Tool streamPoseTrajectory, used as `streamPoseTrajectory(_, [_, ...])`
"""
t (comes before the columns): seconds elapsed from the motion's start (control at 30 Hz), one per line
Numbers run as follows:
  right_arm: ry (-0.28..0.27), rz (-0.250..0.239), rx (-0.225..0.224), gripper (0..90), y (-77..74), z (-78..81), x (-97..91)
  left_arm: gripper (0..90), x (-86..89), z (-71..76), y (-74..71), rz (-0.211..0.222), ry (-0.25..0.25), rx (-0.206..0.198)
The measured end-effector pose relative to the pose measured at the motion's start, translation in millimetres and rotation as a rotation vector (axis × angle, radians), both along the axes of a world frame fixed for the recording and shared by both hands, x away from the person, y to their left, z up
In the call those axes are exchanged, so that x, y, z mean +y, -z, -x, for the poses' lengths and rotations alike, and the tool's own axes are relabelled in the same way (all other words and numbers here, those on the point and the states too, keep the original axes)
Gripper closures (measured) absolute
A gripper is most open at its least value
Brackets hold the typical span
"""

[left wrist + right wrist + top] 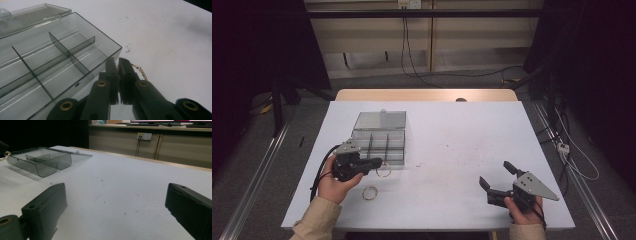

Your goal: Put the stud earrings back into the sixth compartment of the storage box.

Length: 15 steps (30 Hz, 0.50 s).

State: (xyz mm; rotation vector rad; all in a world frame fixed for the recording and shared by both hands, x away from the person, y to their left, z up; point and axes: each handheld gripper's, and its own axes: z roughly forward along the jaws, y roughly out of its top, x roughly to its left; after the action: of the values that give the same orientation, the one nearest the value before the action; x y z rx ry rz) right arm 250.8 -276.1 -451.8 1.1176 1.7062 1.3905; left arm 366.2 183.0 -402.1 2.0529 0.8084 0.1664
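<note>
The left claw [118, 63] is pinched shut on a gold chain [140, 71], held just beside the near corner of the clear compartment box [379, 141], whose lid lies open behind it. A second gold chain [370, 192] lies on the white worktop [452, 150] near that hand. The right claw [497, 176] rests well apart, jaws wide and holding nothing.

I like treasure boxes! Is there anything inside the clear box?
No, every compartment of the clear box is bare; the gold chain hangs outside it.
</note>
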Motion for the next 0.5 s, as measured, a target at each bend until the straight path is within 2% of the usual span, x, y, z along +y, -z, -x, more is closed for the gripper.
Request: streamPoseTrajectory(0.5, [-0.004,0.001,0.001,3.4,0.2,-0.4,0.5,87.1,-6.0,-8.7,-5.8,0.009,-0.007,-0.009])
